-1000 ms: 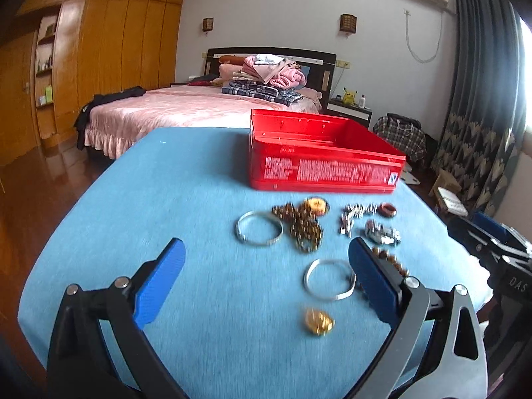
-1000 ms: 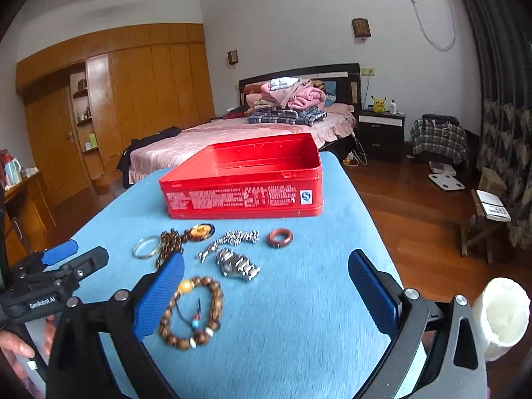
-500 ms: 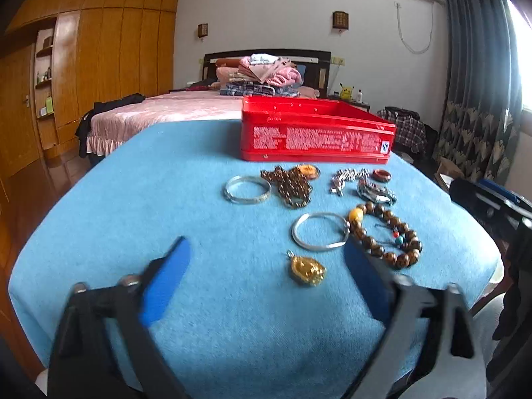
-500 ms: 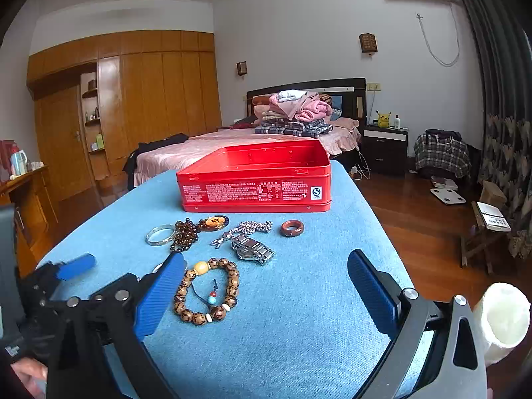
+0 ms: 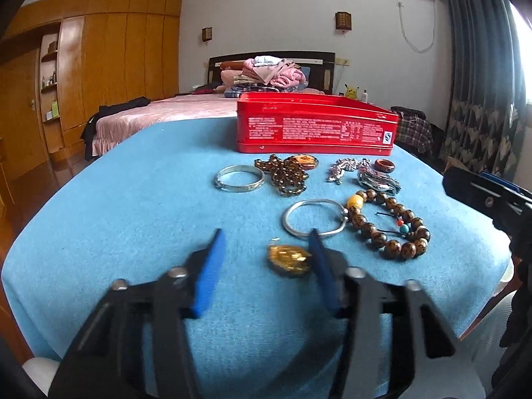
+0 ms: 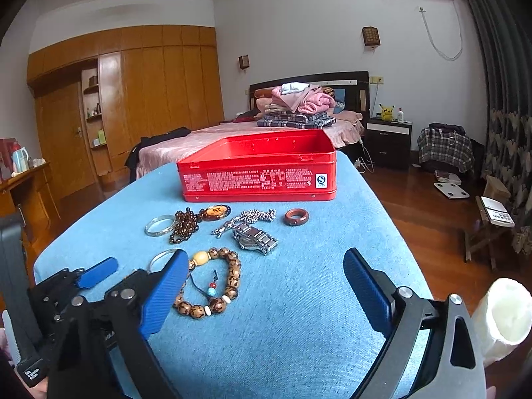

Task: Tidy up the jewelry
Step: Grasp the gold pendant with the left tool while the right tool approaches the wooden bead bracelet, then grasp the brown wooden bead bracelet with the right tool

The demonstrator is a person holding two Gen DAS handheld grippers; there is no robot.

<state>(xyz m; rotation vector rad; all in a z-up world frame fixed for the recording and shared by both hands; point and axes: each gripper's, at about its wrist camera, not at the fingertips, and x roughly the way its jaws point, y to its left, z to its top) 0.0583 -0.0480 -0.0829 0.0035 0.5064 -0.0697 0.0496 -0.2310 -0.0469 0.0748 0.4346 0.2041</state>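
An open red tin box [image 5: 316, 126] stands at the far side of the blue table [image 5: 149, 206]; it also shows in the right wrist view [image 6: 259, 176]. Jewelry lies in front of it: a gold pendant [image 5: 288, 260], a silver bangle [image 5: 314, 216], a wooden bead bracelet [image 5: 389, 227], a second bangle [image 5: 239, 179], a brown bead necklace [image 5: 287, 174], a watch [image 6: 254, 237] and a red ring [image 6: 296, 216]. My left gripper [image 5: 266, 259] is open low over the table, its right finger beside the gold pendant. My right gripper [image 6: 262, 286] is open and empty above the near table edge.
A bed with folded clothes [image 6: 296, 106] stands behind the table. Wooden wardrobes [image 6: 133, 99] line the left wall. The table edge drops to wooden floor [image 6: 432, 206] on the right, with a small stool [image 6: 488, 229] there.
My left gripper has dropped low toward the table and its jaws have narrowed around the gold pendant. My right gripper has pulled back slightly and stays open.
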